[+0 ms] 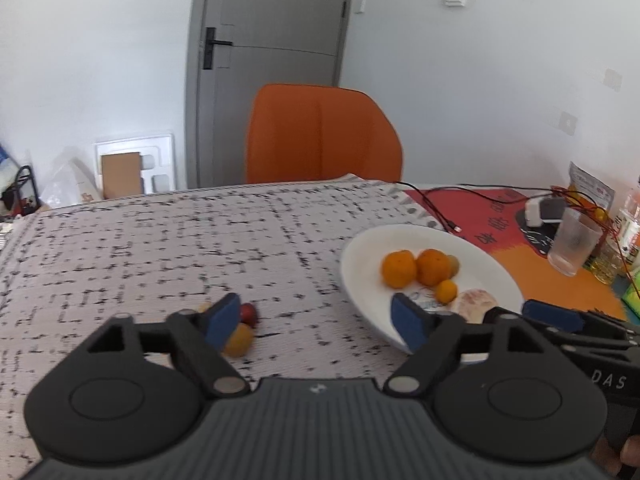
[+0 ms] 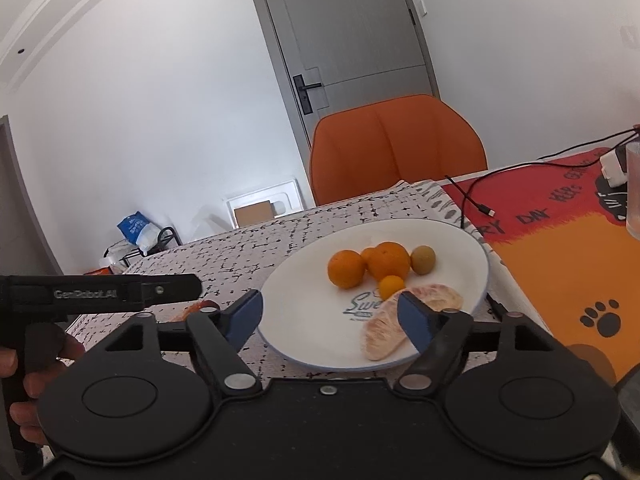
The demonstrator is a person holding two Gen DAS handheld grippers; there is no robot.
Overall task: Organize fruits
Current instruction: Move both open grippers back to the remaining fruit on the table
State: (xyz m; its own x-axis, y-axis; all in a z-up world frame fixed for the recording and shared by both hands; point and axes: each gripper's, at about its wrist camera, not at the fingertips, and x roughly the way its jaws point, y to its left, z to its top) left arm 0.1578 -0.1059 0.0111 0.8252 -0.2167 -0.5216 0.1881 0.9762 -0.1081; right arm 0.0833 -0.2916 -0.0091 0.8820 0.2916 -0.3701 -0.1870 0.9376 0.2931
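A white plate (image 1: 360,276) (image 2: 460,240) holds two oranges (image 1: 398,269) (image 2: 346,269), a small orange fruit (image 1: 446,291) (image 2: 391,287), a greenish round fruit (image 2: 423,259) and pale pomelo segments (image 2: 380,334) (image 1: 474,302). On the patterned cloth left of the plate lie a yellow-orange fruit (image 1: 240,340) and a red fruit (image 1: 249,314). My left gripper (image 1: 316,322) is open and empty, its left finger over those loose fruits. My right gripper (image 2: 332,318) is open and empty over the plate's near edge.
An orange chair (image 1: 320,136) stands behind the table. A red-orange mat (image 2: 560,240) lies to the right, with a clear glass (image 1: 574,242), a charger and cables (image 1: 480,196), and bottles and packets at the far right.
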